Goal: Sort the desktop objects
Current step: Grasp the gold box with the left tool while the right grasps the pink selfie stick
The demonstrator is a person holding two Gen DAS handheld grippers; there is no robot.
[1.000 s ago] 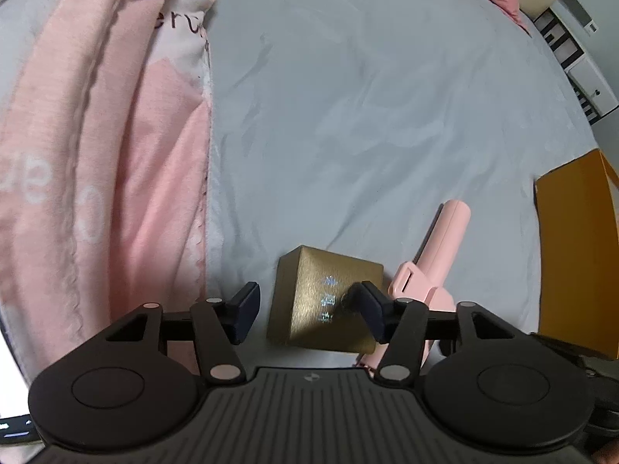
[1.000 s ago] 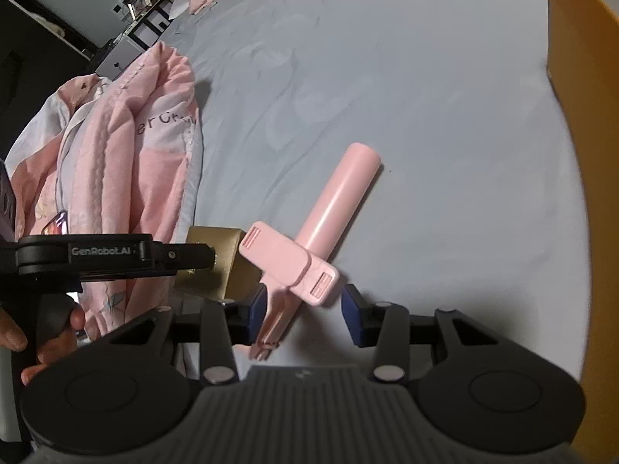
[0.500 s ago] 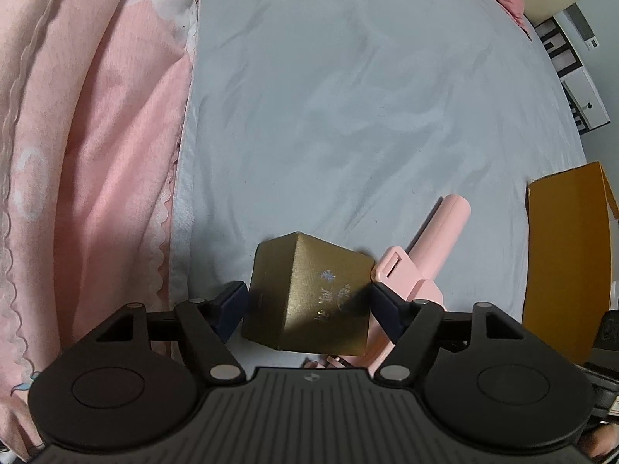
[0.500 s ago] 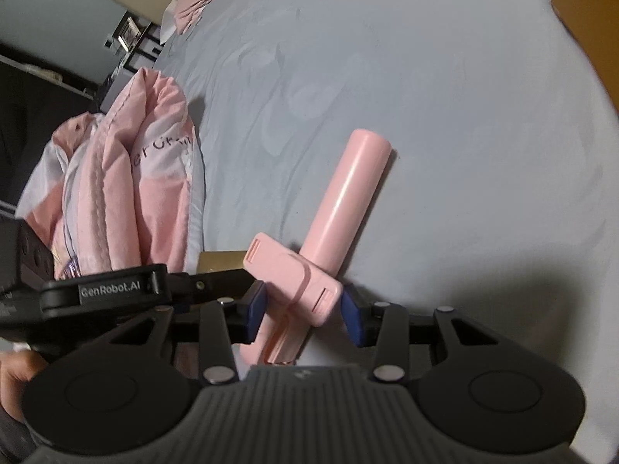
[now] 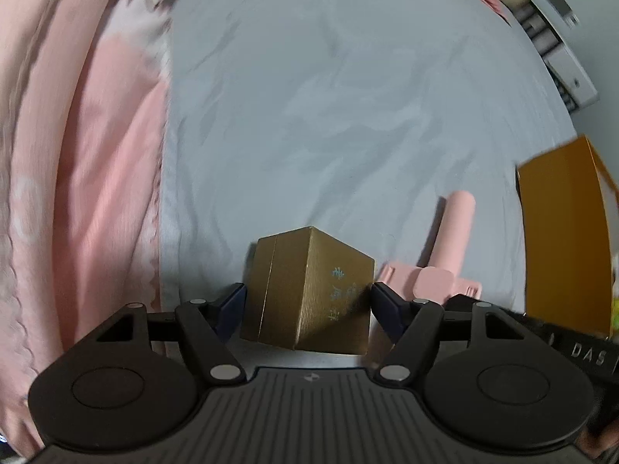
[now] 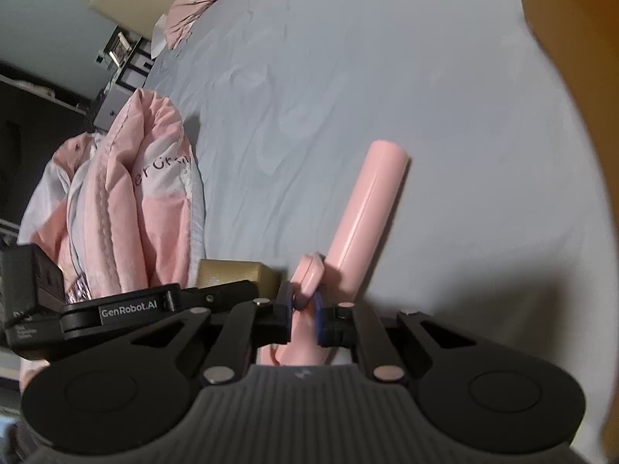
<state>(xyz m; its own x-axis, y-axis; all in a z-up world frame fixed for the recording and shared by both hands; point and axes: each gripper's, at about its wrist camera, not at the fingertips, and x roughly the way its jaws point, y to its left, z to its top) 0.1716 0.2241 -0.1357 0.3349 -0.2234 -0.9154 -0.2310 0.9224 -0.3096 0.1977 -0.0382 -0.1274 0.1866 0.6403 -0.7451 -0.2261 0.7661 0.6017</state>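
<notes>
My right gripper (image 6: pixel 303 305) just clamped down on the pink selfie stick (image 6: pixel 363 212); left gripper (image 5: pixel 307 301) sits wide around the gold box (image 5: pixel 309 290), closing in slightly, pads not clearly pressing.

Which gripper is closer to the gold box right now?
Left. The left gripper has its open fingers on either side of the gold box; the right gripper, just beside it, is clamped on the pink stick.
</notes>
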